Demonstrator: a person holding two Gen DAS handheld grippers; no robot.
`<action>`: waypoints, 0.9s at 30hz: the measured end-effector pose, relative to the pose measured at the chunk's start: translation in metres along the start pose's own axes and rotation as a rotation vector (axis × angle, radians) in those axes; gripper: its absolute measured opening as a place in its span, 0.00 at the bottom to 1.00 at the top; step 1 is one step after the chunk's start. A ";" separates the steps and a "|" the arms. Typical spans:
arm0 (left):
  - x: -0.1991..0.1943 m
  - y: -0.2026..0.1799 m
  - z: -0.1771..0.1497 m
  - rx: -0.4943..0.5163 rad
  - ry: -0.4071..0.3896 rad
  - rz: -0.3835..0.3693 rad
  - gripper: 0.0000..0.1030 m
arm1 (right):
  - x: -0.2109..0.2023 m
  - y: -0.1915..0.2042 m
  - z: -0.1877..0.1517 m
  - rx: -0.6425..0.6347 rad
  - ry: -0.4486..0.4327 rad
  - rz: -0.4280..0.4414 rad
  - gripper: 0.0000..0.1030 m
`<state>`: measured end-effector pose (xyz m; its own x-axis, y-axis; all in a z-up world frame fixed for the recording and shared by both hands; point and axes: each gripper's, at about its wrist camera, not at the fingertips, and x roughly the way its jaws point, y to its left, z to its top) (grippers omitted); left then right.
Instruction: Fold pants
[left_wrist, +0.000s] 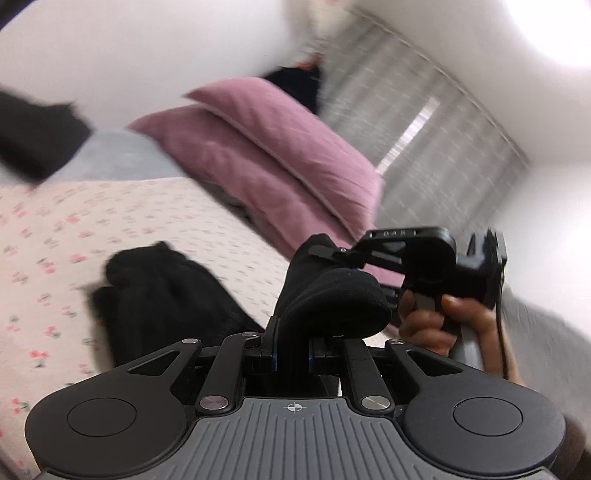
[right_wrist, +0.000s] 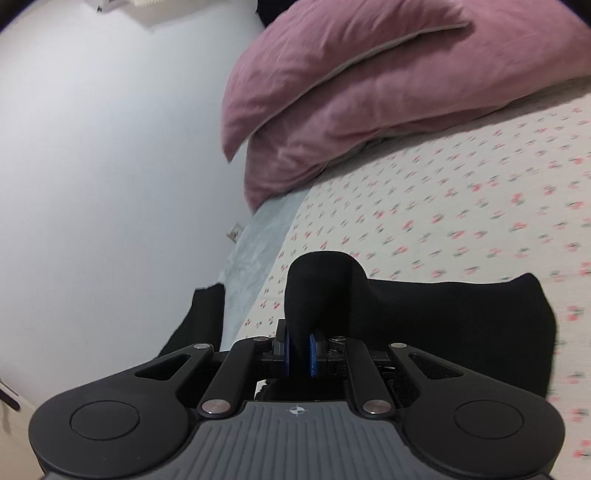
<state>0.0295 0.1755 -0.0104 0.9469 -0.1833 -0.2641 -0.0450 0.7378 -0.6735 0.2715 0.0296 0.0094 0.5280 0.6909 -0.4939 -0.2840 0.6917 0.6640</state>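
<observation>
Pants (right_wrist: 424, 317): black, soft knit, limp. Most of the cloth lies bunched on the floral sheet (right_wrist: 480, 206), on the side away from the pink pillows (right_wrist: 351, 92); one part hangs over the bed edge, further from the pillows.

Left gripper (left_wrist: 291, 354): jaws nearly shut, a thick roll of black cloth pinched between them and bulging out above. Right gripper (right_wrist: 299, 354): blue pads (right_wrist: 283, 350) close together, clamped on a raised fold of the same cloth. In the left view the right gripper sits just beside the left one, nearer the pillows, a hand (left_wrist: 443, 325) on its handle.

Handling, as a judgement: light, no stiffness, will sag and drape between the two holds. Not fragile. Knit likely gives fair friction against the pads, but a thick bunched pinch could slip. Better holds: waistband corners or hem edges, single or double layer, pulled taut so the fold lines up.
</observation>
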 end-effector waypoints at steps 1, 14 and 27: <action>0.002 0.008 0.003 -0.038 -0.009 0.012 0.11 | 0.009 0.003 -0.002 -0.001 0.009 -0.005 0.12; 0.004 0.081 0.010 -0.281 -0.004 0.333 0.27 | 0.063 0.024 -0.020 -0.005 0.057 0.016 0.45; 0.017 0.078 0.076 0.085 0.099 0.371 0.62 | -0.036 -0.010 -0.046 -0.206 -0.023 -0.178 0.71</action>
<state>0.0659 0.2792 -0.0147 0.8359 0.0478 -0.5469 -0.3484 0.8161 -0.4611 0.2185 0.0073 -0.0047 0.6016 0.5514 -0.5779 -0.3411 0.8316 0.4383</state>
